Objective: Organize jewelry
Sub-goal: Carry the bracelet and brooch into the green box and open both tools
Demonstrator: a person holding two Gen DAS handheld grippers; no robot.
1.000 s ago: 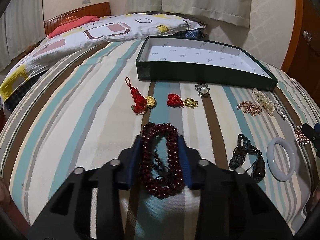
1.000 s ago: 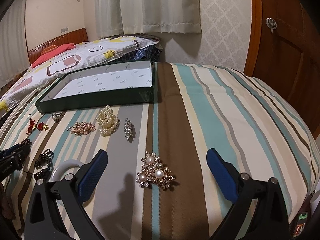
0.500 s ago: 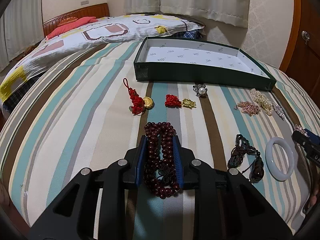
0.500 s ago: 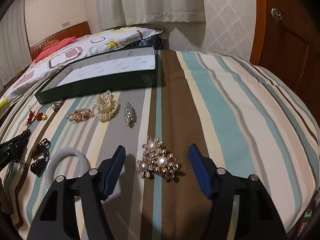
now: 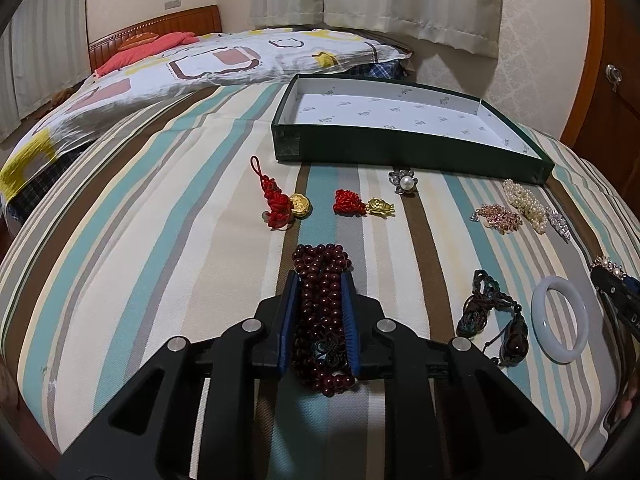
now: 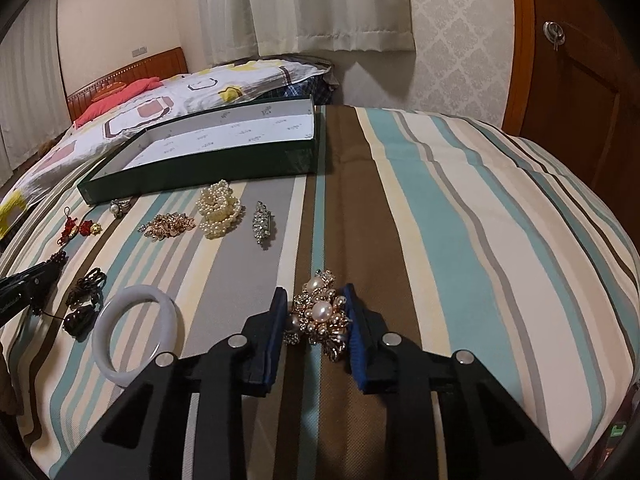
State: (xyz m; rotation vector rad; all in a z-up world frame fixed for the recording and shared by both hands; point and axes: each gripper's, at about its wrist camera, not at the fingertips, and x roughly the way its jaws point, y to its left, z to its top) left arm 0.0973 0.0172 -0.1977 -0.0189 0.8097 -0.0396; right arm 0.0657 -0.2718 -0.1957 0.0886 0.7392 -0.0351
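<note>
Both grippers have closed in since a second ago: the left gripper [image 5: 319,280], then spread wide around the dark red bead bracelet [image 5: 322,316], now has its blue pads pressed against the beads on both sides, and the right gripper [image 6: 314,294], then gaping well clear of the pearl brooch [image 6: 320,316], now pinches it between its pads. Both reach forward low over the striped bedspread [image 5: 160,240], fingers aimed toward the green box [image 5: 400,148], which lies open with its white lining showing (nothing visible in it). The bracelet lies on the bedspread straight in front of the box's left half, well apart from it; its near end is partly hidden behind the left gripper's body. The brooch sits further from the box than the white bangle's [image 6: 136,338] far rim, just beside the bangle. Whether either piece is lifted off the fabric cannot be told.
</note>
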